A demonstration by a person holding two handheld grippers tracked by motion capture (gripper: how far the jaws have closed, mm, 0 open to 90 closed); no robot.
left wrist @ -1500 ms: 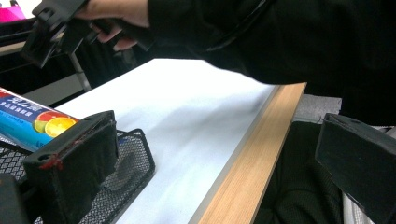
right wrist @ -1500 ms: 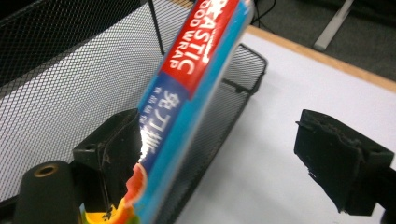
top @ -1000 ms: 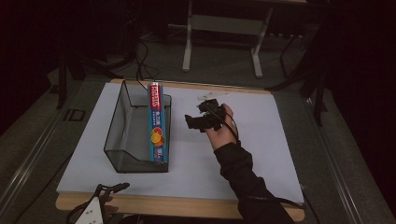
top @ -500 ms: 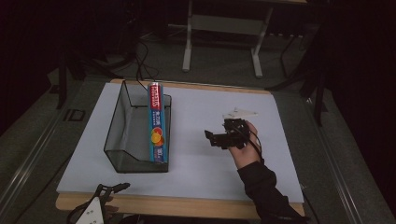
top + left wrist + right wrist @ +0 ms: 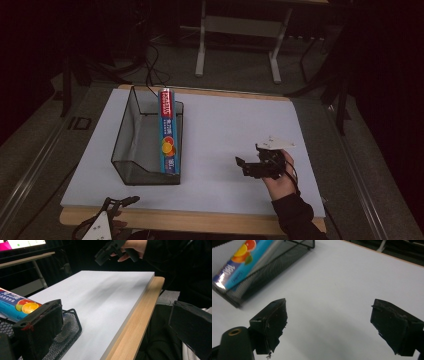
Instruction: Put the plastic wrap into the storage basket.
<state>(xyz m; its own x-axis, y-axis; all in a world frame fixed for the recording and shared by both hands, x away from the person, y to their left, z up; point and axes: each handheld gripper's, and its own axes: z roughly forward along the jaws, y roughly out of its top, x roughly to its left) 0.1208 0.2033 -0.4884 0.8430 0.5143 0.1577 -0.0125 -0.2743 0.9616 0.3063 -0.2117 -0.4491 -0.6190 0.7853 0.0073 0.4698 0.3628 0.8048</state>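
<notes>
We see a long box (image 5: 168,131) of wrap leaning inside a black mesh basket (image 5: 131,145) on the left part of the white bench (image 5: 225,125). The box lies against the basket's right wall, its long axis running near to far, its far end poking above the rim and its near end down at the basket's near right corner.

Our right hand-held gripper (image 5: 245,165) hovers over bare bench on the right, near side, well apart from the basket. Its jaws stand wide with nothing between them, and they point left toward the basket. From it, the box lies to the left and somewhat farther away; in the right gripper view the box (image 5: 239,260) sits up and to the left of the jaws.

Our left hand-held gripper (image 5: 117,205) hangs at the near edge of the bench, below the basket's near left corner, jaws also wide and empty. In its own view the basket (image 5: 67,332) is just beside its jaw.

We judge the left one nearer to the box's near end, though the mesh wall stands between them.
</notes>
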